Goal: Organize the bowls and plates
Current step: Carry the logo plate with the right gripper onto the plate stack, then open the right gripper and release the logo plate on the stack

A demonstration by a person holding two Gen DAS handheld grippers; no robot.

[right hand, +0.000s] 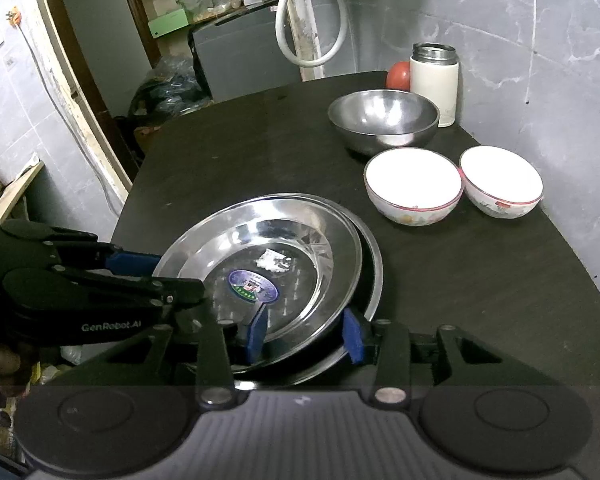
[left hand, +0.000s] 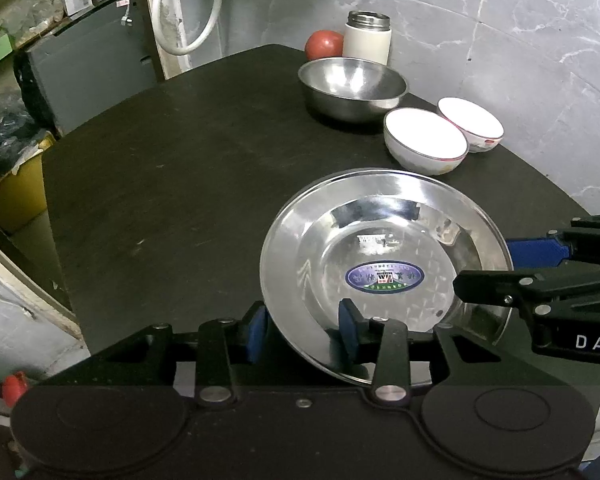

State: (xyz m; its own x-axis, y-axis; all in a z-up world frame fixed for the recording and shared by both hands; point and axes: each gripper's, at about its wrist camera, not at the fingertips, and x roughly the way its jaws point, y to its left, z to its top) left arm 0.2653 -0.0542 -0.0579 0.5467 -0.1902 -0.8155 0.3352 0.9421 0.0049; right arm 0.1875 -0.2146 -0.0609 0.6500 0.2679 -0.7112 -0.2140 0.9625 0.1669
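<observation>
While both jaws straddle rims: plates (right hand: 268, 240) near table (right hand: 480, 300) edge.

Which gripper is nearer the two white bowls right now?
Right, though not by much. The right gripper straddles the steel plates' near rim, on the white bowls' side; the left gripper works their opposite edge.

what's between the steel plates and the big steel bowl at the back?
Only bare black tabletop between the stacked steel plates and the steel bowl; the two white bowls sit off to the right. Clearest in the right wrist view.
</observation>
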